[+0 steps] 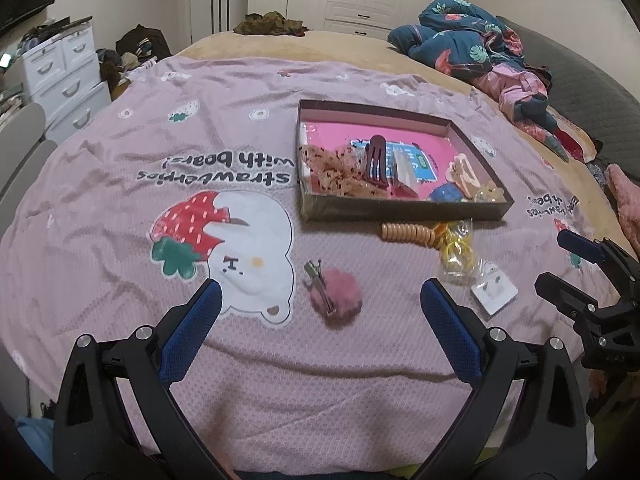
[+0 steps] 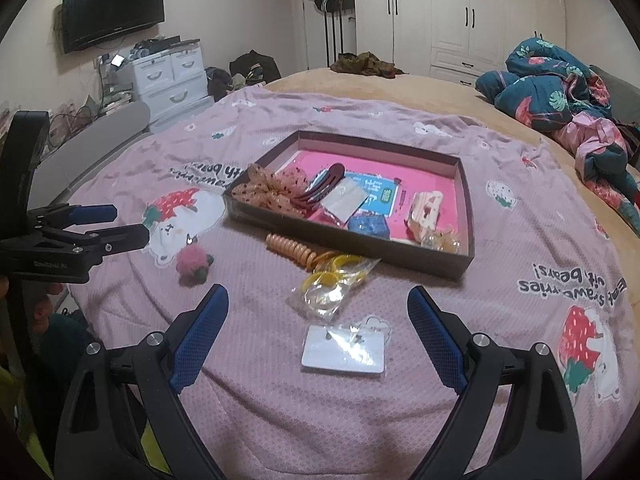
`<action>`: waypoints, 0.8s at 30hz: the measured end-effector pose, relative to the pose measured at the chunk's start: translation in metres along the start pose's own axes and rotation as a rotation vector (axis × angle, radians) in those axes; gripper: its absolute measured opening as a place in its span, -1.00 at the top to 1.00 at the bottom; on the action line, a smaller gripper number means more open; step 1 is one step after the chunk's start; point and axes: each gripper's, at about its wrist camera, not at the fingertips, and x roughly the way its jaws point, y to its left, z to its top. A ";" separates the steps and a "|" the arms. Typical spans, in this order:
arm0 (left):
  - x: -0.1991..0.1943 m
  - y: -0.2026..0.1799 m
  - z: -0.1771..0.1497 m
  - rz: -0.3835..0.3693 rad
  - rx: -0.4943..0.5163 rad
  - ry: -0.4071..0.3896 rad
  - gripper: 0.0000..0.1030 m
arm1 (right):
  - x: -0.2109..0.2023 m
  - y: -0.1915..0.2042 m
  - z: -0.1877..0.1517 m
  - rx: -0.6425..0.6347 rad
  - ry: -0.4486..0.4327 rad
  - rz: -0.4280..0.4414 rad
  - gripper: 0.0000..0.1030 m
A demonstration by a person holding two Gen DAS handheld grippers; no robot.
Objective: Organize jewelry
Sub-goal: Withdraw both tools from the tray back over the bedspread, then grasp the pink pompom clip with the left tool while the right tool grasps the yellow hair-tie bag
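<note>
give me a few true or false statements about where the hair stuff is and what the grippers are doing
1. The pink pom-pom clip lies inside the box. False: it lies on the blanket, outside the box.
2. The left gripper is open and holds nothing. True.
3. The orange spiral hair tie lies on the blanket just outside the box's near wall. True.
4. The right gripper is shut on the white earring card. False: its jaws are open, and the card lies on the blanket between them.
5. The dark claw clip is in the box. True.

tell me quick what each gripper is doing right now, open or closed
left gripper: open, holding nothing
right gripper: open, holding nothing
</note>
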 end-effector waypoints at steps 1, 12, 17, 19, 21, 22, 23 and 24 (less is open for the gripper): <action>0.001 0.000 -0.002 0.000 0.001 0.003 -0.81 | 0.001 0.000 -0.002 0.002 0.005 -0.001 -0.75; 0.021 -0.004 -0.014 0.001 0.010 0.049 -0.81 | 0.015 -0.002 -0.015 0.006 0.046 -0.008 -0.75; 0.042 -0.007 -0.016 -0.007 0.008 0.081 -0.81 | 0.032 -0.006 -0.010 0.001 0.070 -0.009 -0.75; 0.049 -0.008 -0.016 -0.005 0.011 0.089 -0.81 | 0.040 -0.007 -0.008 -0.002 0.082 -0.003 -0.75; 0.056 -0.008 -0.016 -0.005 0.009 0.098 -0.80 | 0.051 -0.009 -0.006 0.001 0.100 -0.001 -0.75; 0.059 -0.007 -0.016 -0.006 0.005 0.097 -0.80 | 0.055 -0.010 -0.005 0.003 0.103 0.004 -0.75; 0.061 -0.006 -0.015 -0.005 0.004 0.098 -0.80 | 0.061 -0.011 -0.004 0.008 0.111 0.005 -0.75; 0.064 -0.006 -0.015 -0.002 0.004 0.101 -0.75 | 0.066 -0.012 -0.003 0.013 0.120 0.004 -0.75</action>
